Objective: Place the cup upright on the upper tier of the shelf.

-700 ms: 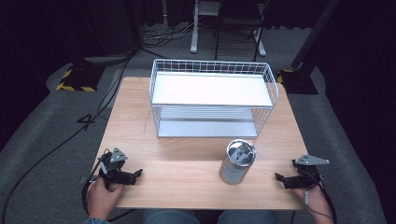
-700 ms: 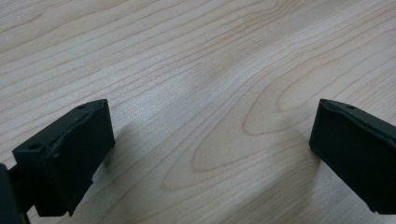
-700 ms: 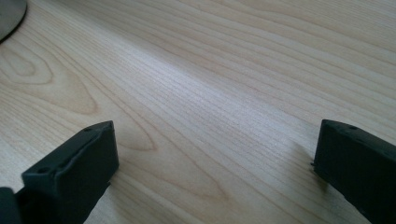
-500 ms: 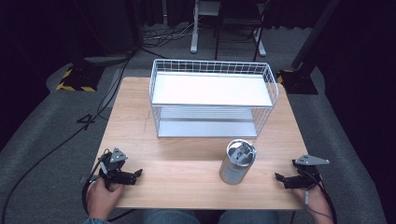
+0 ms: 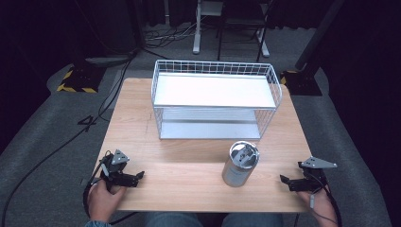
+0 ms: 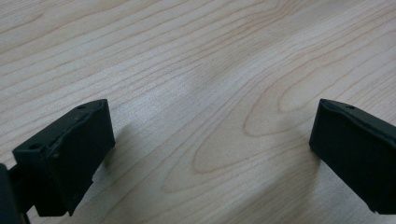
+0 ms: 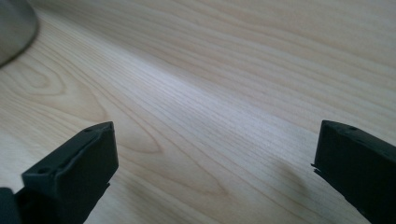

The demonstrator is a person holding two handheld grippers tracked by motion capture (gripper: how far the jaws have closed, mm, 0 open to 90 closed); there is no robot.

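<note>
Both hand-held grippers, left (image 5: 136, 178) and right (image 5: 285, 181), rest low, jaws spread, flanking canister (image 5: 240, 163).

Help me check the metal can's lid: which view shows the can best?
The high view: the whole metal can stands upright on the table, lid visible. The right gripper view catches just a blurred edge of it; the left gripper view looks at bare wood.

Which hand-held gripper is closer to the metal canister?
The right hand-held gripper: it sits just right of the metal canister, while the left hand-held gripper lies farther off, near the table's left corner.
</note>
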